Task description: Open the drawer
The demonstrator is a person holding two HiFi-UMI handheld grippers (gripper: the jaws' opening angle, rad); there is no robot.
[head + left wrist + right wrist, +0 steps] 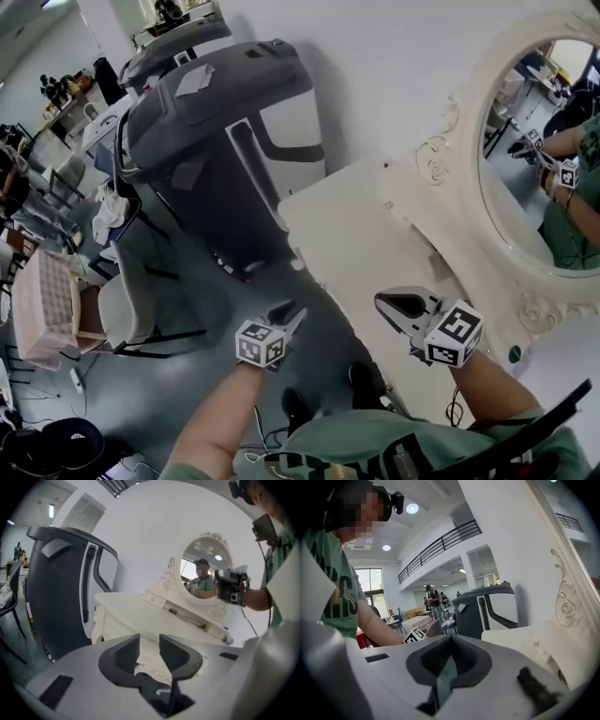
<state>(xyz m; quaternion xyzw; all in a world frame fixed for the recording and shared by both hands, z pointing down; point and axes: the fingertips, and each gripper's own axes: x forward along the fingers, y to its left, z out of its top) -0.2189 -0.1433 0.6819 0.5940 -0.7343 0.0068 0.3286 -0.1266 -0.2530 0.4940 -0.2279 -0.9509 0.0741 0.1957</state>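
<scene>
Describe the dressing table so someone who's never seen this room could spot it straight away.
Along the white wall stands a bulky dark grey massage chair, and the dressing table sits right beside it. Unlike the dark chair, it is cream, with a carved oval mirror rising from its top.

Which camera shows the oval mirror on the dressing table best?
The left gripper view: nearly the whole mirror shows, glass and carved frame. The head view crops it at the right edge; the right gripper view catches only a strip of frame.
</scene>
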